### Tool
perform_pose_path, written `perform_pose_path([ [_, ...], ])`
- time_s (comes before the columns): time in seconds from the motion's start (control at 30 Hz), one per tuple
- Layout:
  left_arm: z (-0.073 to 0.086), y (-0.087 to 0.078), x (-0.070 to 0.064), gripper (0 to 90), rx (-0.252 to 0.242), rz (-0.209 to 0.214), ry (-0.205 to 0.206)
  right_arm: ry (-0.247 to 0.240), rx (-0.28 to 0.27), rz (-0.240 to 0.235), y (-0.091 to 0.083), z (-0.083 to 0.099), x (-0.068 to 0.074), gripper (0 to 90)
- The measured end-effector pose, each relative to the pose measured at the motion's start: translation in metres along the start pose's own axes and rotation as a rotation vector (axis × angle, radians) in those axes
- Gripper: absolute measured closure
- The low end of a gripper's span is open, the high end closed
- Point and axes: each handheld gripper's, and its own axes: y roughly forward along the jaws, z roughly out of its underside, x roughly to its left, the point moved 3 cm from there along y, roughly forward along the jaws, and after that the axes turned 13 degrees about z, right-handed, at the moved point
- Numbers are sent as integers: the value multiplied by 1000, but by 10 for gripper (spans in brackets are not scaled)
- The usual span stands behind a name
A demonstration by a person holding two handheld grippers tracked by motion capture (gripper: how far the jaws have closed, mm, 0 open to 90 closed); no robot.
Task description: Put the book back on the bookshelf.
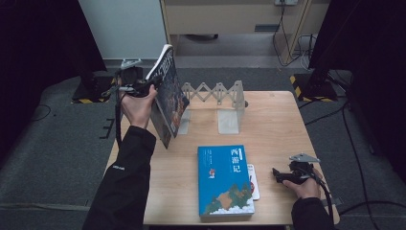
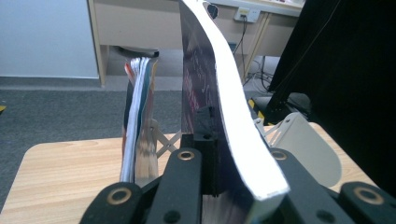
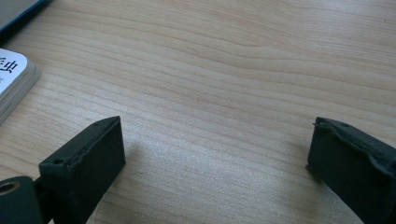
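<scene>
Over the counter's [image 1: 277, 120] ten o'clock corner, the left gripper [image 1: 143, 87] holds a dark-covered book [image 1: 168, 96] raised off the wood, tilted, its white page edge uppermost and its lower corner hanging close to the counter's left edge. Its fingers are clamped on that book: the left gripper view shows the black fingers [image 2: 205, 140] pressed against the dark cover [image 2: 198, 79] on one side, with the curved white page block [image 2: 238, 126] bulging between them and the other side. Beyond the held book, at about eleven o'clock in that view, a thin stack of magazines [image 2: 137, 121] stands upright against the expanding book rack [image 1: 215, 93], whose pale end plates [image 1: 230, 120] stand near twelve o'clock on the counter.

At the counter's six o'clock lies a blue book [image 1: 225, 182] flat, cover up, its long side running toward the person. A white booklet [image 1: 253, 182] peeks out from under its right edge.

At four o'clock, the right gripper [image 1: 282, 175] rests low by the counter's right front corner, well apart from the raised book and just right of the white booklet. Its fingers [image 3: 88, 163] stand wide apart with bare wood between them, gripping nothing; the booklet's corner [image 3: 14, 79] sits at nine o'clock in the right gripper view.
</scene>
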Motion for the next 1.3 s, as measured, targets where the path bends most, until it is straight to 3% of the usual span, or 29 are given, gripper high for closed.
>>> perform_pose_path([
  [0.17,7,12,5,818,-10,-17,-9,-2,-1,1,0,0,0,38],
  [0.3,12,20,7,818,-7,-43,8,1,2,0,0,0,0,36],
  [0.53,20,36,10,818,16,-61,2,-1,3,1,0,0,0,34],
  [0.7,25,45,6,818,43,-68,30,1,4,2,0,0,0,34],
  [1.17,29,53,8,818,33,-113,56,-4,3,1,1,-1,0,32],
  [1.3,35,54,13,818,31,-119,35,-4,3,0,1,-1,0,31],
])
